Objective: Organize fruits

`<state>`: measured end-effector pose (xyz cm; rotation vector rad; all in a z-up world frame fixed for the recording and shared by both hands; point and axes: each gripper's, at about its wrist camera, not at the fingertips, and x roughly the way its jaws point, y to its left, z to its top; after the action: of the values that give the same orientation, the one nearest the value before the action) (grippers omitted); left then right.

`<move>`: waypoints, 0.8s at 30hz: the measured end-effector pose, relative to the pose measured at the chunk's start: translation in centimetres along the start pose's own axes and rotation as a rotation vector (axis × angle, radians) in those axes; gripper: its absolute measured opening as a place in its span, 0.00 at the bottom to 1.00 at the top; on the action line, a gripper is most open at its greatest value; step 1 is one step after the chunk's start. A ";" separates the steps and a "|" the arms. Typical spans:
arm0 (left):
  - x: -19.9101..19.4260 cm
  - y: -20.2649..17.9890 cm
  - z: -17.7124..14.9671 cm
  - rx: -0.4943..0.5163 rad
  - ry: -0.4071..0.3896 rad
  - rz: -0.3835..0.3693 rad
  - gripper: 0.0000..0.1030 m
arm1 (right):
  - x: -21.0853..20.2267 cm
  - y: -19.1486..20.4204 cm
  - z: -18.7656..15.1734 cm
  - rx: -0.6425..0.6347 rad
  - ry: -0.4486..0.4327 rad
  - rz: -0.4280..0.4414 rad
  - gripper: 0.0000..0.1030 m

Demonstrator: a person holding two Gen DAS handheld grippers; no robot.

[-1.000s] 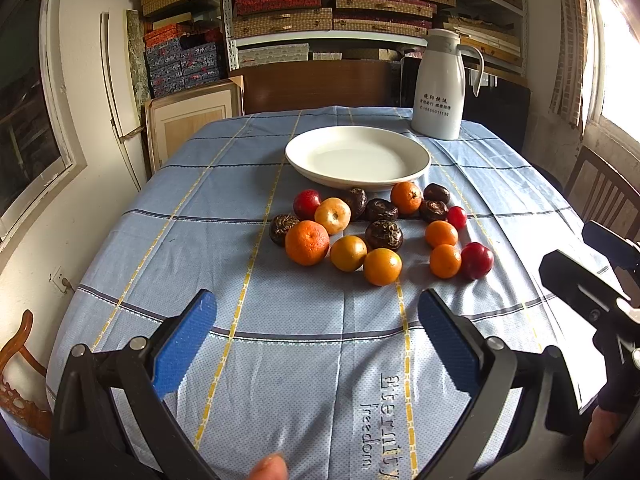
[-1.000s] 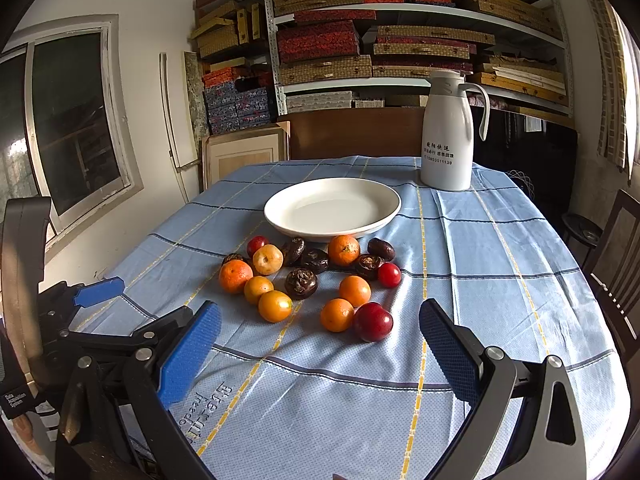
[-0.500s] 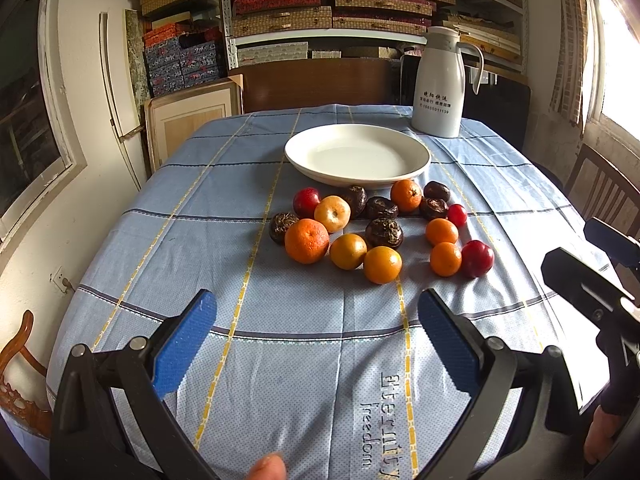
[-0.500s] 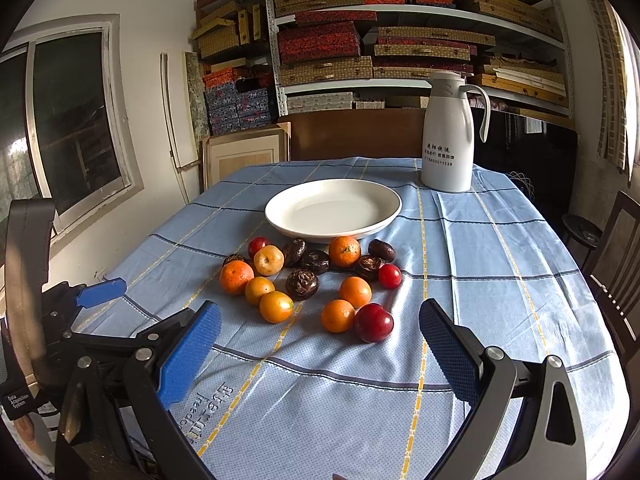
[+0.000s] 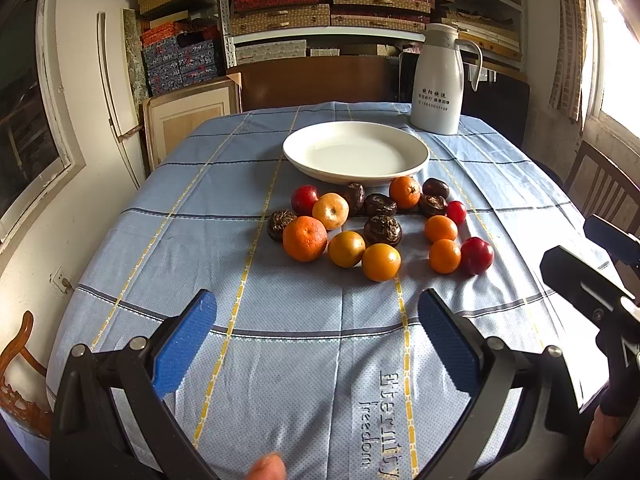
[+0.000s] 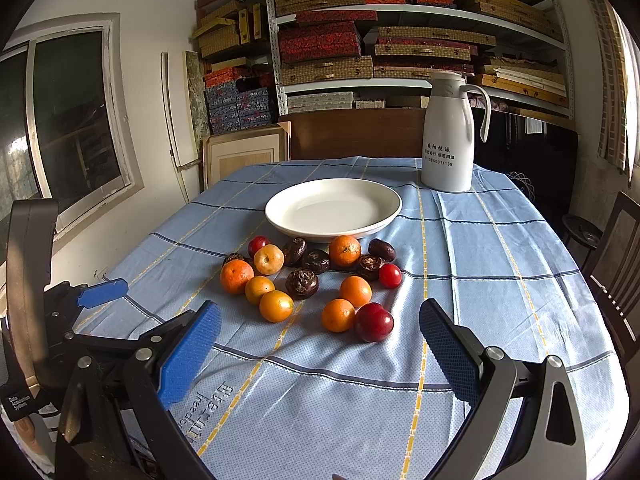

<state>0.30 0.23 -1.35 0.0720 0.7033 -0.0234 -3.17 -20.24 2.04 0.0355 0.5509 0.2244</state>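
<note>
Little has moved: both views crept slightly toward the fruit [image 5: 376,224]. Left gripper [image 5: 316,338] and right gripper [image 6: 320,350] spread, empty, short of it. Plate [image 5: 416,160] bare behind. Sorting unstarted; next, reach nearest plum [image 6: 373,322].

From my left camera I see the left gripper [image 5: 316,336] with its two blue pads spread wide, holding nothing, above the blue checked tablecloth [image 5: 304,360]. Ahead of it lies a loose group of fruits: a big orange [image 5: 305,238], a yellow-orange fruit [image 5: 346,249] touching another one [image 5: 381,262], dark wrinkled fruits [image 5: 383,230] and a red plum [image 5: 477,255] just beside a small orange [image 5: 444,256]. Behind the group stands a white plate [image 5: 416,160], with nothing on it. A white thermos jug [image 5: 437,80] stands at the far right. The right gripper [image 5: 592,276] shows at my right edge.
</note>
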 end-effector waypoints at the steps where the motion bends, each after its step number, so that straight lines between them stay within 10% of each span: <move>1: 0.0 0.0 0.0 0.000 0.000 0.000 0.96 | -0.3 0.3 0.1 0.000 0.001 0.000 0.97; 24: 1.7 0.1 -0.4 0.029 0.059 0.020 0.96 | 3.3 -0.9 -0.8 -0.021 0.140 0.016 0.96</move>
<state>1.36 0.34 -2.75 0.1075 0.7610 -0.0121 -0.70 -20.40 -0.41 0.0034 0.6881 0.2494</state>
